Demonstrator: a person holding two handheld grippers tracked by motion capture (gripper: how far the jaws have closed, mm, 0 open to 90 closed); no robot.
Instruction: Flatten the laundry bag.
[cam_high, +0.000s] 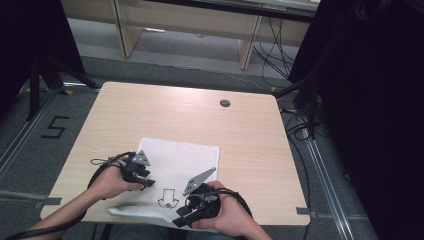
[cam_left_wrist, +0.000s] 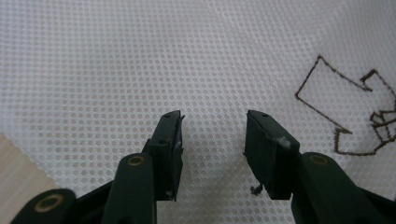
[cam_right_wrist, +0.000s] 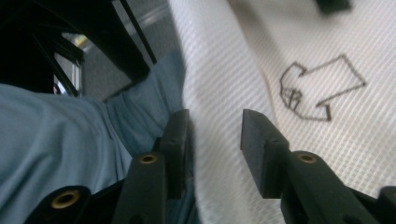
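A white dotted cloth (cam_high: 180, 155) lies flat on the near half of the wooden table (cam_high: 250, 130), its front edge hanging over the table's rim. A small dark outline drawing (cam_high: 168, 198) marks the cloth near that edge. My left gripper (cam_high: 148, 183) sits at the cloth's left side, low over the fabric (cam_left_wrist: 140, 56), jaws open with nothing between them (cam_left_wrist: 212, 135); the drawing (cam_left_wrist: 345, 112) is off to its right. My right gripper (cam_high: 178, 221) is at the cloth's hanging front edge (cam_right_wrist: 224, 70), open (cam_right_wrist: 212, 135), its jaws either side of the fold without pressing it.
A round cable hole (cam_high: 225, 103) is set in the table's far side. Black curtains and stand legs (cam_high: 40, 75) flank the table, cables (cam_high: 300, 125) trail on the right floor, and a "5" (cam_high: 54, 127) is marked on the left. Blue trousers (cam_right_wrist: 56, 135) lie below the table's front edge.
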